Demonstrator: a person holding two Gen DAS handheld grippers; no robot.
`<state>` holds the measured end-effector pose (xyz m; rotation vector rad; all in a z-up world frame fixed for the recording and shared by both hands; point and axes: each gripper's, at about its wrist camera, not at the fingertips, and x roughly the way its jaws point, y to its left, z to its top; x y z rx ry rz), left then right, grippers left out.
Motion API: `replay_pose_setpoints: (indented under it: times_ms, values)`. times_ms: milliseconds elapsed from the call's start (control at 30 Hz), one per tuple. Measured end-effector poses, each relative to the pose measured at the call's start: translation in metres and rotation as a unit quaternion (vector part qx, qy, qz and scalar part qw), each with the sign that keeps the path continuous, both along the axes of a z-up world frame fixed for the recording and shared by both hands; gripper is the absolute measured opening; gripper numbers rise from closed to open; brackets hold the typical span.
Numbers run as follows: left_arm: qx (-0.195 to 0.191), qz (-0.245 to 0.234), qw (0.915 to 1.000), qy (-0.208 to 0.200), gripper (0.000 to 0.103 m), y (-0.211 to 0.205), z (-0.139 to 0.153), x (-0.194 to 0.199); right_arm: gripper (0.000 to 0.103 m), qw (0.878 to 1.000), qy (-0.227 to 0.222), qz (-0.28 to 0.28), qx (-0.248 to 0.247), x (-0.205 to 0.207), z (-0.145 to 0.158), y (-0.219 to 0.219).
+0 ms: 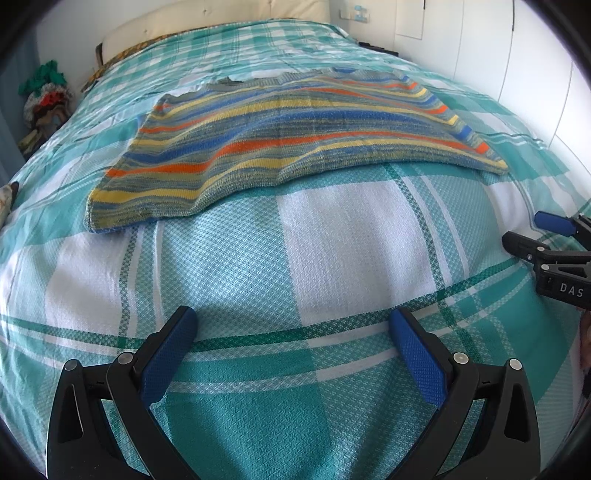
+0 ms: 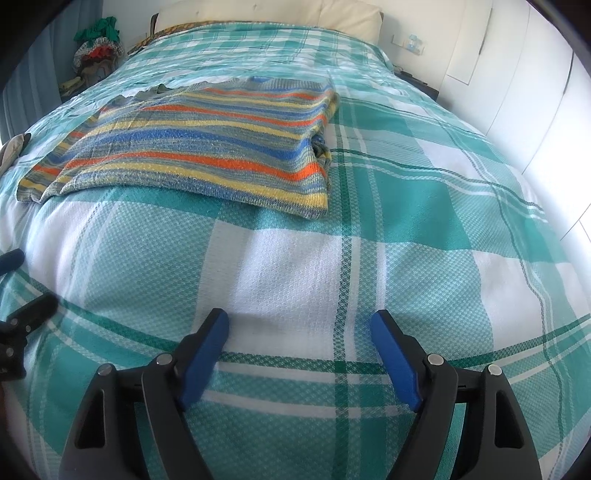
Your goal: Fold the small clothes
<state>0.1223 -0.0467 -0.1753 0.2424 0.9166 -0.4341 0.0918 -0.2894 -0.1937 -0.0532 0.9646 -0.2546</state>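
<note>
A striped knit sweater (image 1: pixel 280 136) in blue, orange, yellow and grey lies flat on the bed, its right side folded in; it also shows in the right wrist view (image 2: pixel 207 147). My left gripper (image 1: pixel 293 317) is open and empty, low over the bedspread, well short of the sweater's near hem. My right gripper (image 2: pixel 299 317) is open and empty, also short of the hem. The right gripper shows at the right edge of the left wrist view (image 1: pixel 535 229), and the left gripper at the left edge of the right wrist view (image 2: pixel 22 280).
The bed is covered with a teal and white checked bedspread (image 1: pixel 351 240). A pile of clothes (image 1: pixel 46 96) sits off the bed's far left corner. Cream pillows (image 2: pixel 280 11) lie at the head. White cupboard doors (image 2: pixel 517 74) stand on the right.
</note>
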Motion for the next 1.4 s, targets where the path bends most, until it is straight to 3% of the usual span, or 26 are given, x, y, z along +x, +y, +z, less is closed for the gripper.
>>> replay_pose_setpoints:
  times_ms: [767, 900, 967, 1067, 1167, 1267, 1300, 1400]
  values:
    - [-0.001, -0.001, 1.0, 0.0, 0.102, 0.0, 0.0, 0.0, 0.082, 1.0, 0.001, -0.003, -0.004, 0.0, -0.002, -0.002]
    - [0.021, -0.002, 0.9998, 0.006, 0.102, -0.003, 0.009, -0.004, 0.082, 1.0, 0.005, -0.003, 0.0, 0.001, -0.001, -0.003]
    - [0.036, -0.016, 0.9992, 0.011, 0.1, -0.009, 0.022, -0.011, 0.083, 0.999, 0.021, 0.006, 0.037, 0.002, 0.007, -0.012]
    - [-0.005, -0.078, 0.9966, -0.026, 0.099, -0.031, 0.061, -0.027, 0.081, 0.989, 0.019, 0.03, 0.141, 0.004, 0.027, -0.048]
    - [-0.02, -0.148, 0.9876, -0.048, 0.099, -0.078, 0.081, -0.025, 0.081, 0.98, 0.001, 0.029, 0.197, 0.023, 0.05, -0.096]
    - [-0.036, -0.191, 0.9799, -0.044, 0.093, -0.134, 0.08, -0.006, 0.08, 0.966, -0.008, 0.04, 0.257, 0.069, 0.067, -0.138]
    - [-0.034, -0.198, 0.9787, -0.04, 0.088, -0.148, 0.076, 0.0, 0.077, 0.96, -0.006, 0.044, 0.276, 0.085, 0.068, -0.148]
    - [-0.014, -0.211, 0.9771, -0.021, 0.087, -0.197, 0.059, 0.023, 0.07, 0.95, 0.004, 0.053, 0.306, 0.146, 0.064, -0.171]
